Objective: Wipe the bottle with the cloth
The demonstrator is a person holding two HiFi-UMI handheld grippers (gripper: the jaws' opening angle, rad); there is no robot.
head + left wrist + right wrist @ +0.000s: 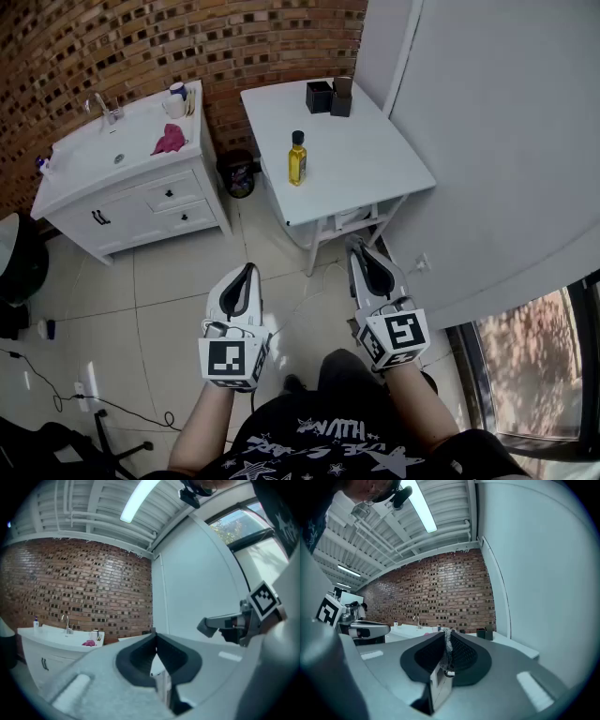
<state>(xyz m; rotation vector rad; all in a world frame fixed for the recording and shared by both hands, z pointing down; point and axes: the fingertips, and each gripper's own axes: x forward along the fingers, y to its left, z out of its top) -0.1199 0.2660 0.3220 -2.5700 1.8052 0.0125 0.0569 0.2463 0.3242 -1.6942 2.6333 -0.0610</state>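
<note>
On white table (375, 159): yellow bottle (297, 157) upright nr front-left edge, two dark cups (320, 97) at back. On sink cabinet (84, 176), left: pink cloth (170, 141) by basin, mug (175, 103) at back corner.

Before me the yellow bottle (297, 157) with black cap stands upright on the white table (375, 159). The pink cloth (170, 141) lies crumpled on the sink counter (84, 169).

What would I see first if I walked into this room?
Probably the two tools held out low in the head view, the left gripper and the right gripper, both shut. Next comes the yellow bottle standing upright on the white table. After that, the pink cloth lying on the white sink counter by the brick wall.
</note>
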